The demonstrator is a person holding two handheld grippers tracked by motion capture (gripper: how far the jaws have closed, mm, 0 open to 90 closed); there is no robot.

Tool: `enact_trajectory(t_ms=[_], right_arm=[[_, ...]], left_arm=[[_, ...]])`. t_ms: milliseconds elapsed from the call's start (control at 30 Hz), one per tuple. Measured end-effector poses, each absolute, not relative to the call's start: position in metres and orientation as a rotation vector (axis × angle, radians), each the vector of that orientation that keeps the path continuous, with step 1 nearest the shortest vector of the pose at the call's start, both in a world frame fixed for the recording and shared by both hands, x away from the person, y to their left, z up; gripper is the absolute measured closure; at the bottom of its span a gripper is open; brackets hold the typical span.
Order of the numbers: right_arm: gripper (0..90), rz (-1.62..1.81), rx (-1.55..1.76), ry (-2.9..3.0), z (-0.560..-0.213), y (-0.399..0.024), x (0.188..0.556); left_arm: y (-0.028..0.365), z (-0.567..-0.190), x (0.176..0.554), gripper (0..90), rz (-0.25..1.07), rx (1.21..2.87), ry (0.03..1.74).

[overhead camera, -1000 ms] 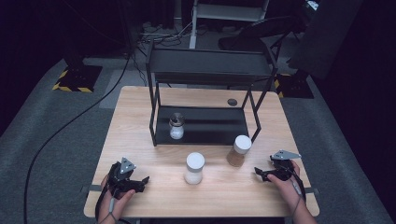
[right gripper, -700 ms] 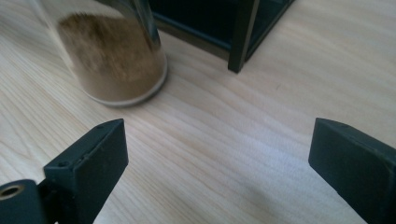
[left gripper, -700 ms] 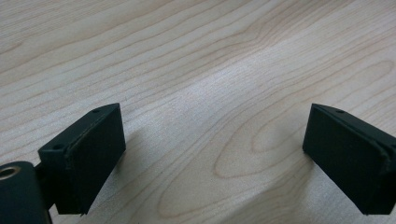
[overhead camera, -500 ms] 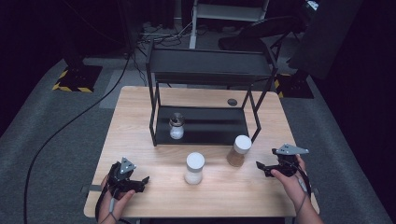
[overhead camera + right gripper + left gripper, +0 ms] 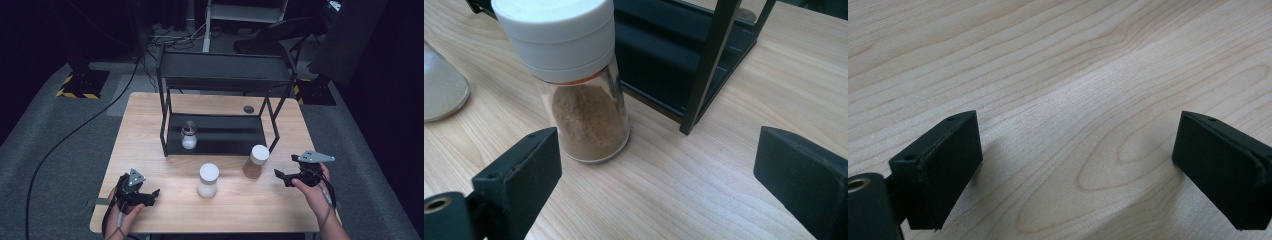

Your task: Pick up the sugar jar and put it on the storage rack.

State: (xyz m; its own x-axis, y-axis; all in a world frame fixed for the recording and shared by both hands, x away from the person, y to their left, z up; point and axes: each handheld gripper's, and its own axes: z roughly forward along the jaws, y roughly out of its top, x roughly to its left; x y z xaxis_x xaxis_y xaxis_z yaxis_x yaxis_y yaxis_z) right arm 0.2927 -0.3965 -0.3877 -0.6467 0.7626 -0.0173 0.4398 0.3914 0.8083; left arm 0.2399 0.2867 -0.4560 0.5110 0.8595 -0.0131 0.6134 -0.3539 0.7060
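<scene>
table (image 5: 150,125) — rack (image 5: 220,135) | brown jar (image 5: 254,161) | white jar (image 5: 208,180)

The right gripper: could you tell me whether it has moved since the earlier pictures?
Yes. The right gripper has risen and edged right, away from the brown jar, which stayed put.

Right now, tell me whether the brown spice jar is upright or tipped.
Upright: the brown spice jar stands on its base on the table, white cap on top, beside the rack's leg.
</scene>
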Motion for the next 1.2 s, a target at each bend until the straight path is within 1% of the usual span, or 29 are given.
enact_trajectory(t_ms=[567,1200], right_arm=[[5.1,1.158,1.034,2.275,-0.389,-0.396,0.291],[5.1,1.255,0.892,2.297,-0.36,-0.376,0.287]], left_arm=[[0.287,-0.456,0.24,5.2,0.479,2.092,1.198],[0.287,-0.456,0.24,5.2,0.479,2.092,1.198]])
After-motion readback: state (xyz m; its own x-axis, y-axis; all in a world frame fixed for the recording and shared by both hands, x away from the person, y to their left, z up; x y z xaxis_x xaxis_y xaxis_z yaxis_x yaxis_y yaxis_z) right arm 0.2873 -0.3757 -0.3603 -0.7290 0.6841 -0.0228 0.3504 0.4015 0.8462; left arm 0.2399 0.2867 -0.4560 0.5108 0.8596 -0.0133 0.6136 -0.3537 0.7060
